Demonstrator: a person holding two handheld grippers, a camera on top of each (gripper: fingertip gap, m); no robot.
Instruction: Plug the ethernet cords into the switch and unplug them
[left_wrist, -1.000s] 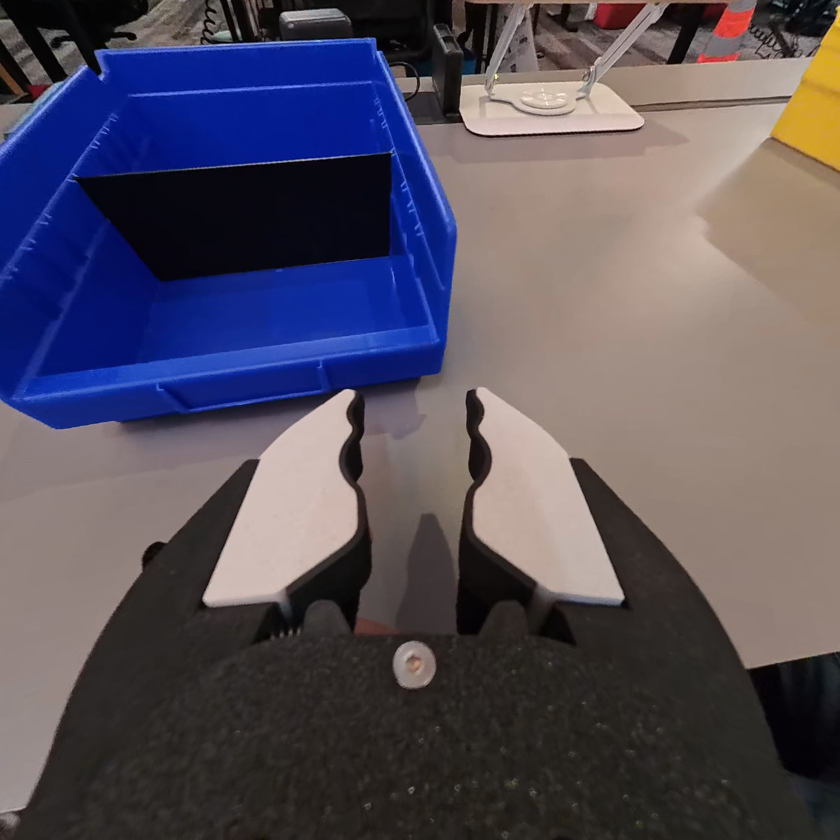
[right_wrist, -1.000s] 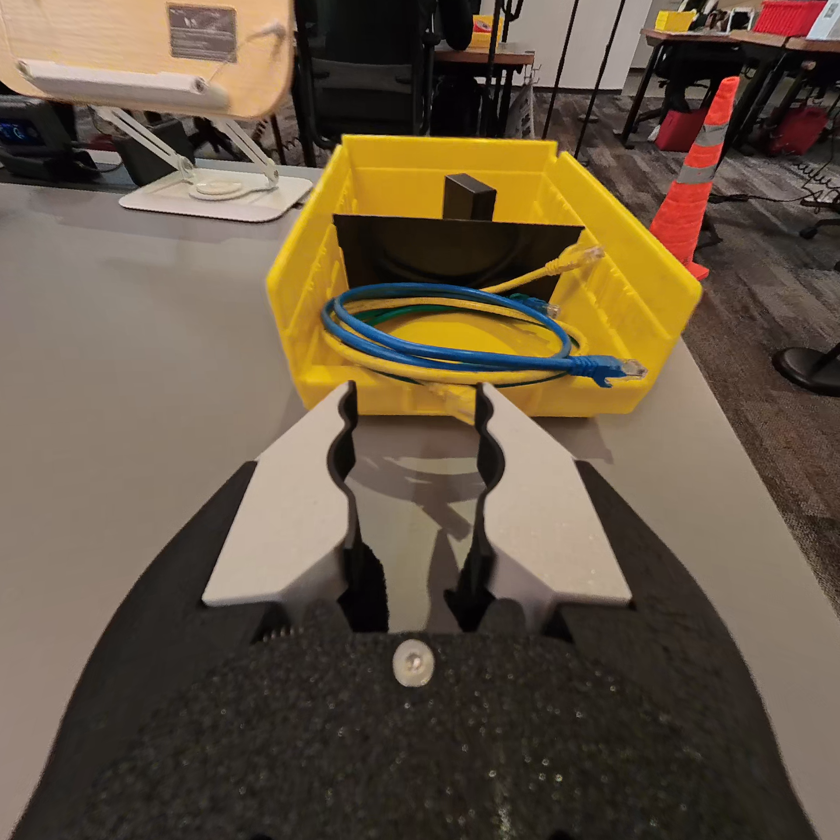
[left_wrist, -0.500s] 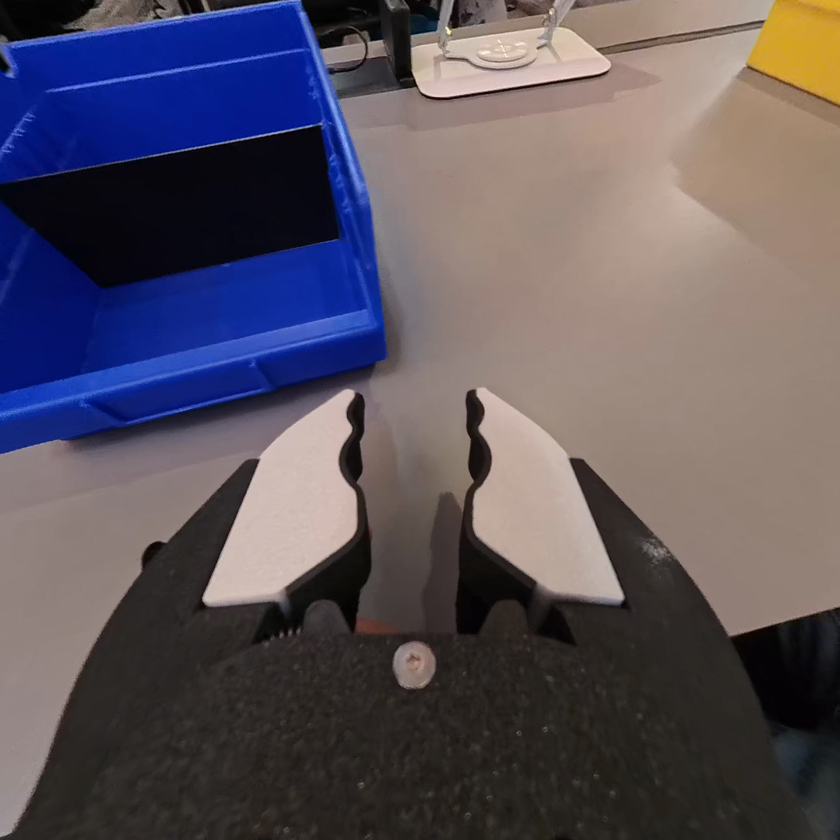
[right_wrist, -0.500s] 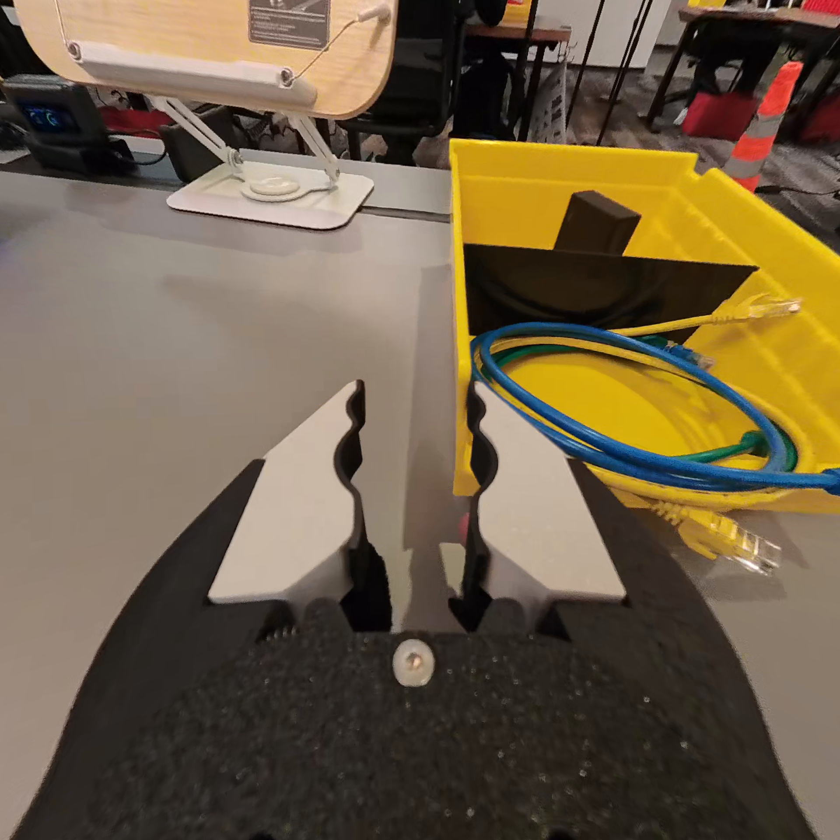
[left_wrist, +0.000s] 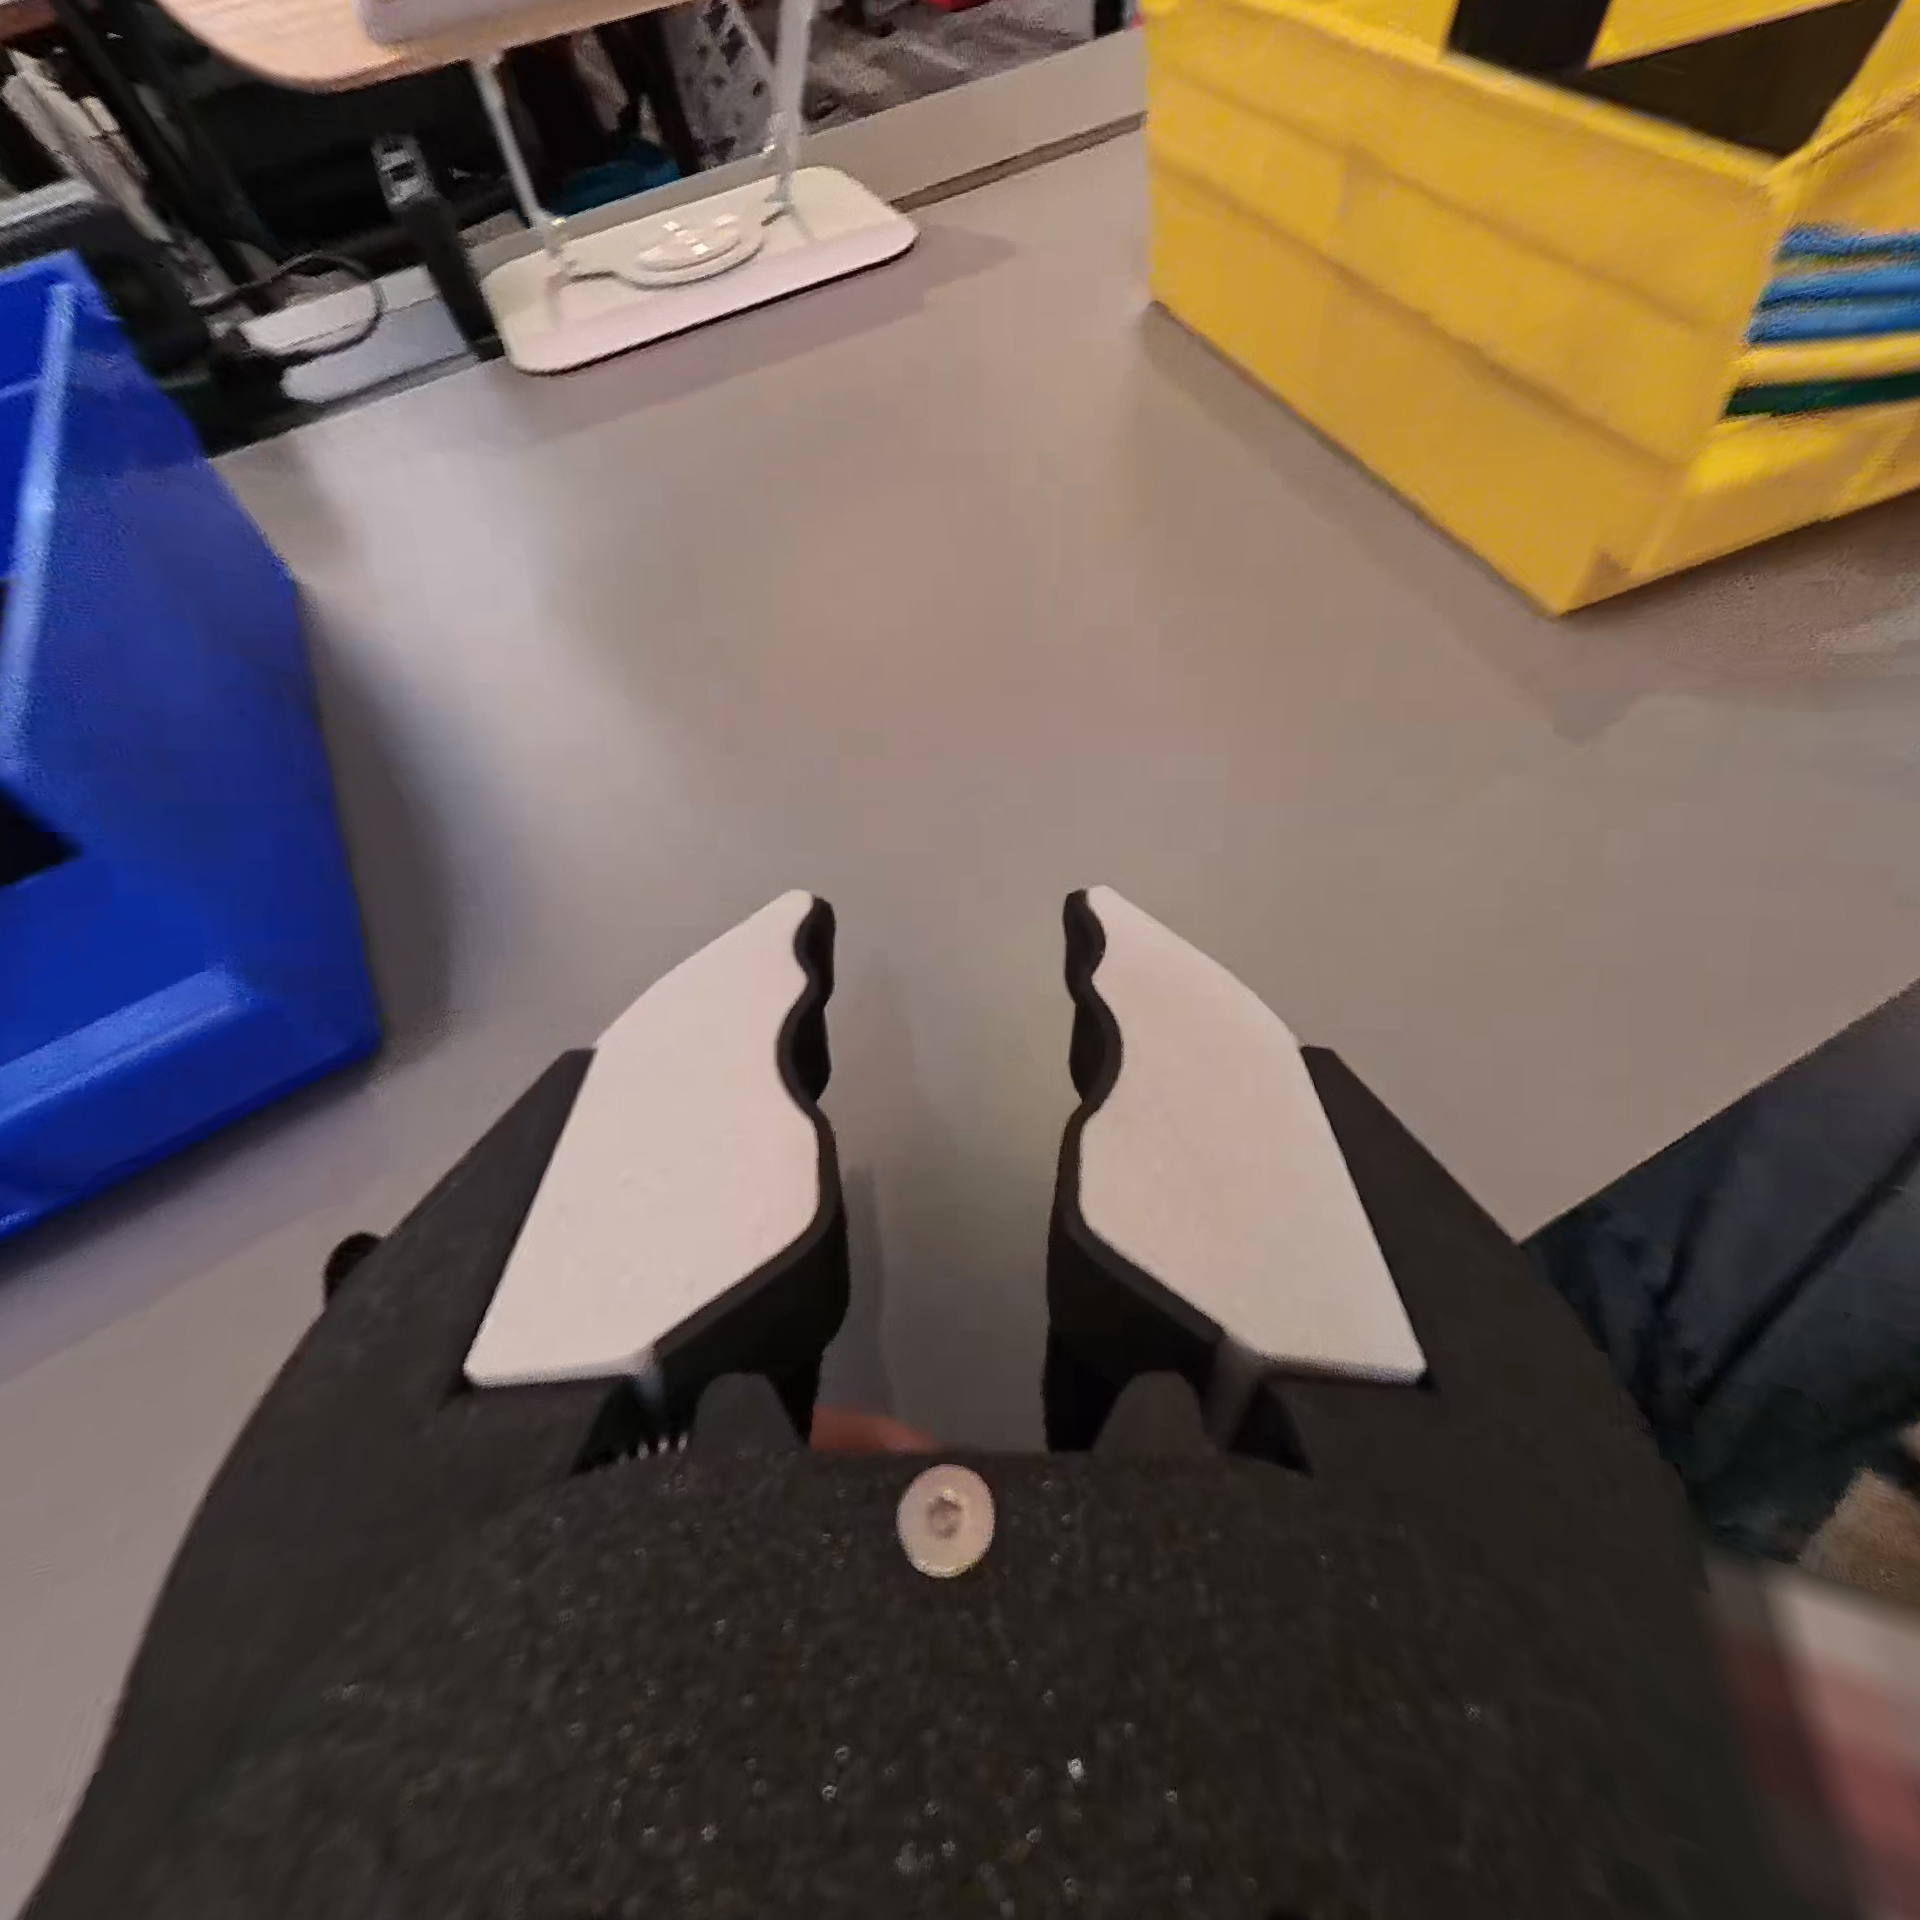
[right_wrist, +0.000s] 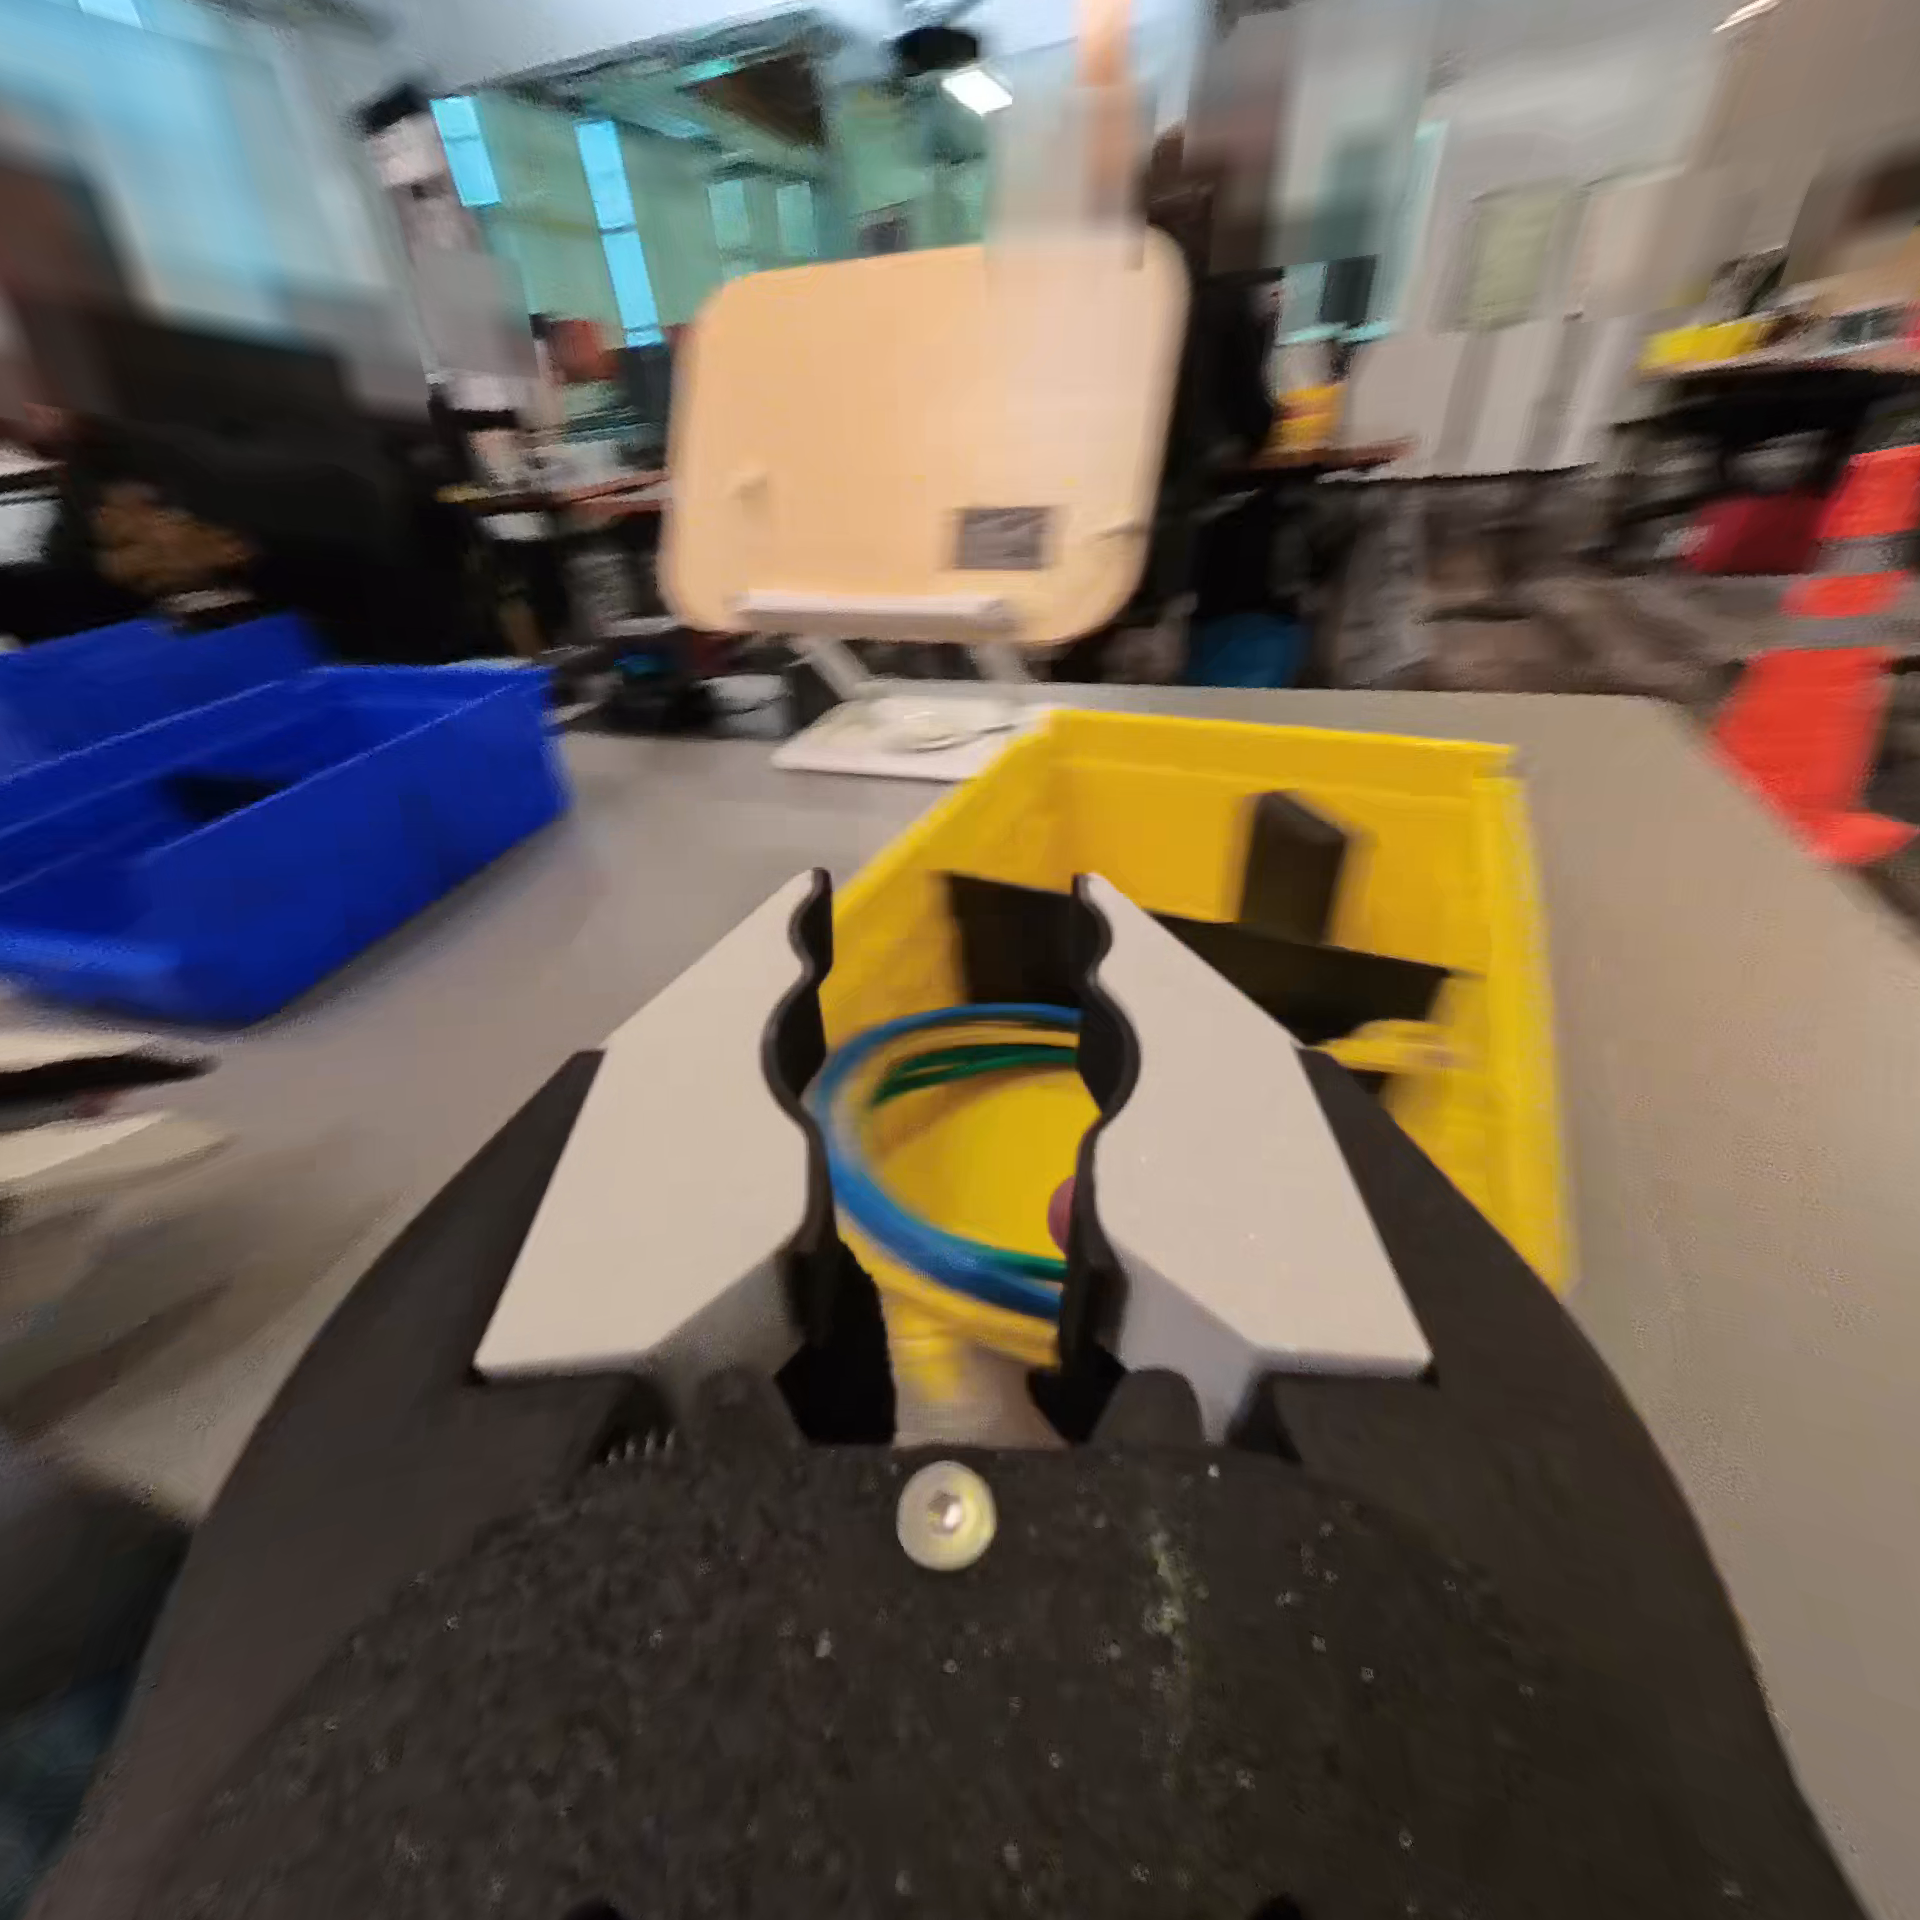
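Coiled blue, yellow and green ethernet cords lie in the front part of a yellow bin. A black box, probably the switch, stands behind the bin's black divider. My right gripper is open and empty, held just above the bin's near edge with the cords showing between its fingers; this view is motion-blurred. My left gripper is open and empty above the bare grey table. The yellow bin is ahead of it to the right, with blurred cords at the view's edge.
A blue bin stands left of the left gripper and also shows in the right wrist view. A white stand base holds a wooden board at the table's back. An orange cone is on the floor at right.
The left gripper swung right, so the blue bin slid to the left edge and the yellow bin came into view. The right gripper moved fast, now centred over the cords.
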